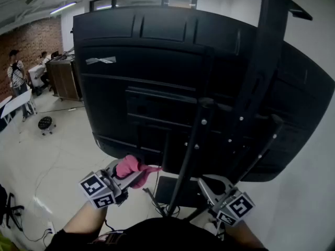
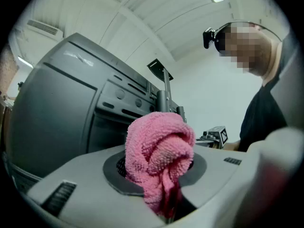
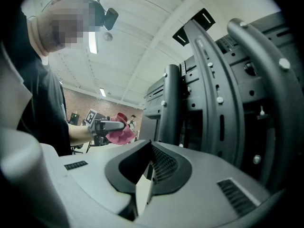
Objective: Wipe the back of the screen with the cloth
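Observation:
The big black back of the screen (image 1: 157, 77) fills the head view, mounted on a dark stand (image 1: 191, 150). A bunched pink cloth (image 1: 131, 167) is pinched in my left gripper (image 1: 133, 174), just under the screen's lower edge at the left. The left gripper view has the cloth (image 2: 159, 151) sticking up between the jaws, with the grey rear panel (image 2: 57, 108) beyond it and a little apart. My right gripper (image 1: 207, 184) is lower right, beside the stand's legs, shut with nothing in it. Its own view looks along the stand's uprights (image 3: 213, 94), with the cloth (image 3: 121, 133) far left.
A strip of tape (image 1: 100, 60) is stuck on the screen's upper left. The stand's dark base plate (image 1: 175, 190) lies on the floor between my grippers. Far left are two people (image 1: 15, 72), a wooden cabinet (image 1: 65, 77), a small stool (image 1: 45, 123) and floor cables.

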`<state>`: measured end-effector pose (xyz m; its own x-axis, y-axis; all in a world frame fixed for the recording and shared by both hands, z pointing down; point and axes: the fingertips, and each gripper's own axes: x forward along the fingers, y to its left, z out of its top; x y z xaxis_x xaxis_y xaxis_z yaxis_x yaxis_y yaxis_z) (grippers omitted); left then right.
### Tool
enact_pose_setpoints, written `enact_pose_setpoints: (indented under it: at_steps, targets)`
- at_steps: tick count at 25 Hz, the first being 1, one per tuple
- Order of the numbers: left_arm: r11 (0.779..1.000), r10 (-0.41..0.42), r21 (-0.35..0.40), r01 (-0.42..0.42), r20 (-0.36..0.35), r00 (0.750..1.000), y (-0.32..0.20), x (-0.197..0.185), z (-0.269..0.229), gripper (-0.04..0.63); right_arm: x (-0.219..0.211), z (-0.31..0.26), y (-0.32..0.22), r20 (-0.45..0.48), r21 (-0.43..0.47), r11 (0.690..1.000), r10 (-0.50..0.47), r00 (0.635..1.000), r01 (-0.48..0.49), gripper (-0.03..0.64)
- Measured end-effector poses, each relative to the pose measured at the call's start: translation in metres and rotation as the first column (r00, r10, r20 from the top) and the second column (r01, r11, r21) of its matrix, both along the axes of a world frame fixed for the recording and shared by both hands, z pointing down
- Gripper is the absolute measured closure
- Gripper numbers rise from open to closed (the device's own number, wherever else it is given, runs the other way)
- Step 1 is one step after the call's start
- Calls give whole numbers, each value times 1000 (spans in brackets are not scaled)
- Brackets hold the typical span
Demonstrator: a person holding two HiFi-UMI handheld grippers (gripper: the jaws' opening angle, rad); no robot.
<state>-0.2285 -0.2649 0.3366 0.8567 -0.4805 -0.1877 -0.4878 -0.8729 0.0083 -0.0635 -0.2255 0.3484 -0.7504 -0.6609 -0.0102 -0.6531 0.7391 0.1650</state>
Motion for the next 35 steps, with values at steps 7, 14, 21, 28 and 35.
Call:
enact_pose_setpoints:
  at_steps: [7, 14, 21, 28, 35]
  targets:
    - [994, -91, 62, 91, -1, 996, -30, -99, -44, 468, -63, -52, 11, -59, 79, 995, -51, 997, 56, 615]
    - [923, -275, 295, 248, 53, 960, -84, -148, -209, 467, -92, -215, -11, -95, 374, 927, 0, 995, 36, 615]
    - [840, -467, 336, 425, 51, 883, -172, -188, -332, 466, -82, -314, -52, -83, 488, 869, 148, 986, -89, 615]
    - [589, -795, 372, 717, 107, 597, -243, -286, -379, 468, -69, -319, -32, -92, 516, 851, 167, 982, -97, 615]
    - [674, -720, 423, 606, 192, 667, -242, -167, -388, 468, -29, -317, -15, -86, 535, 833, 221, 971, -142, 615]
